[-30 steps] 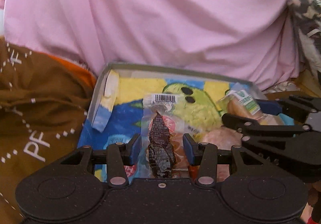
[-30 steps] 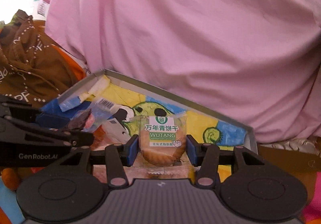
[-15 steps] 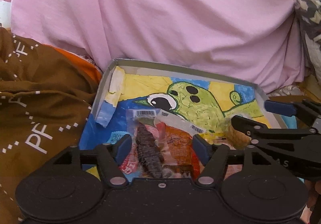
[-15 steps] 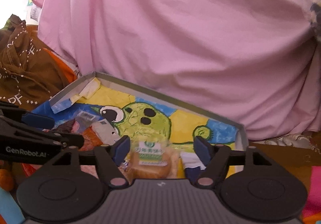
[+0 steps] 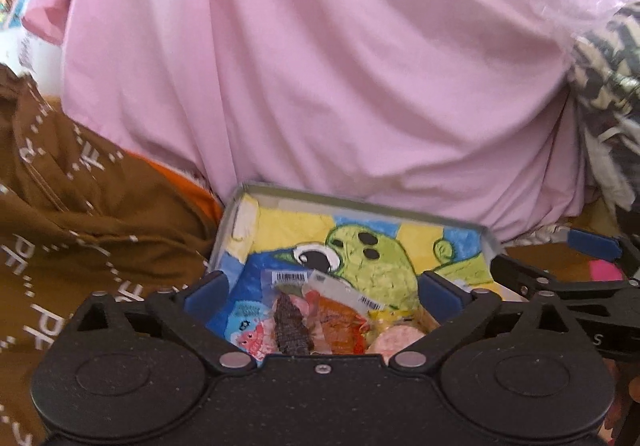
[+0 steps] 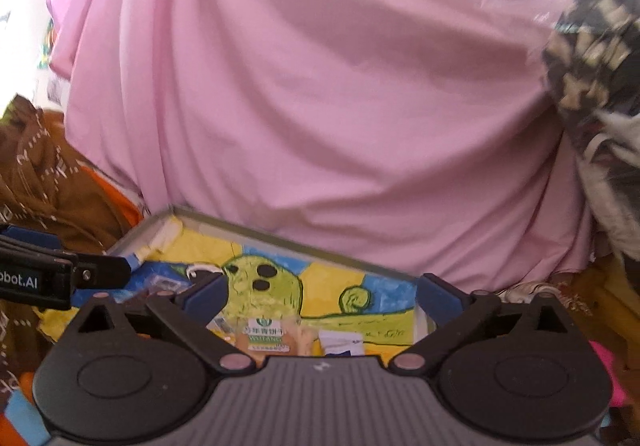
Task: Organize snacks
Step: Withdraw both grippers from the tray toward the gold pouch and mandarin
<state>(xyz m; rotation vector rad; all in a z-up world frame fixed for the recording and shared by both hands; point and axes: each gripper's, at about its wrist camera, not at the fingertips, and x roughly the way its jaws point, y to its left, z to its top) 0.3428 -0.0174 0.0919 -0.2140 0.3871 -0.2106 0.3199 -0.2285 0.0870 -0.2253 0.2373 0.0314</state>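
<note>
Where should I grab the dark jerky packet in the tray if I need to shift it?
Take the dark jerky packet across its narrow width at mid-length, coming straight down from above. It lies flat and long in the tray, running away from the left gripper, whose open jaws already straddle it. The orange packet crowds its right edge.

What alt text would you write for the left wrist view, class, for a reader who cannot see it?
The left claw hangs open above a shallow tray lined with a green cartoon drawing, where several wrapped snacks lie in a pile. Pink cloth fills the background, brown printed fabric lies at left, and the right claw shows at the right edge.
</note>
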